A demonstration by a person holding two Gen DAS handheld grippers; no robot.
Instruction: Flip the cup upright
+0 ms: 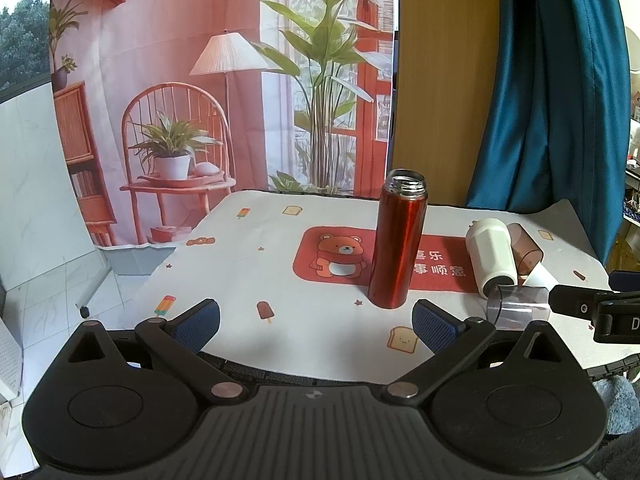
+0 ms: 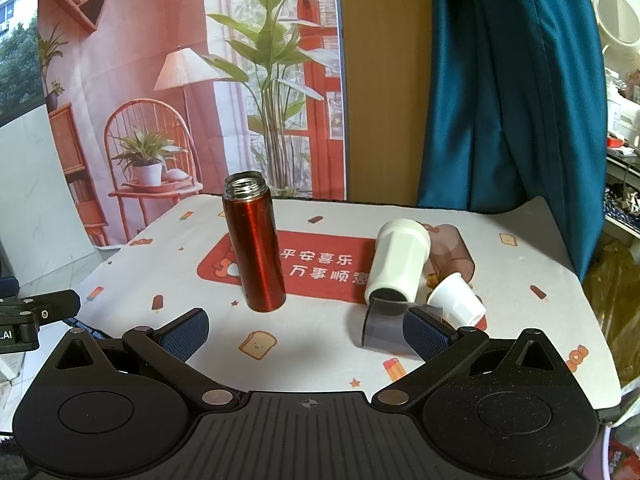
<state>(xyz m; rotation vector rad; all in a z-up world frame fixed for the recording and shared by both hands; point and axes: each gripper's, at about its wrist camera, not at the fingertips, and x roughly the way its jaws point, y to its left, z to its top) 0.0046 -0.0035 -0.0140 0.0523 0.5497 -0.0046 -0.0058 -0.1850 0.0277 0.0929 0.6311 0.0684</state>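
A red steel bottle (image 1: 396,240) (image 2: 255,246) stands upright and uncapped on the tablecloth. To its right lie several tipped cups: a tall white cup (image 1: 492,254) (image 2: 398,266), a brown tinted cup (image 1: 527,249) (image 2: 454,258), a small white cup (image 2: 456,298) (image 1: 541,276) and a clear grey cup (image 1: 518,304) (image 2: 384,326). My left gripper (image 1: 316,322) is open and empty at the table's near edge, below the bottle. My right gripper (image 2: 306,332) is open and empty; its right finger (image 2: 426,334) overlaps the clear grey cup.
The tablecloth (image 1: 280,280) (image 2: 320,344) has a red bear panel in its middle. A printed backdrop (image 1: 200,80) and a blue curtain (image 1: 560,100) hang behind the table. The other gripper shows at the frame edge in each view.
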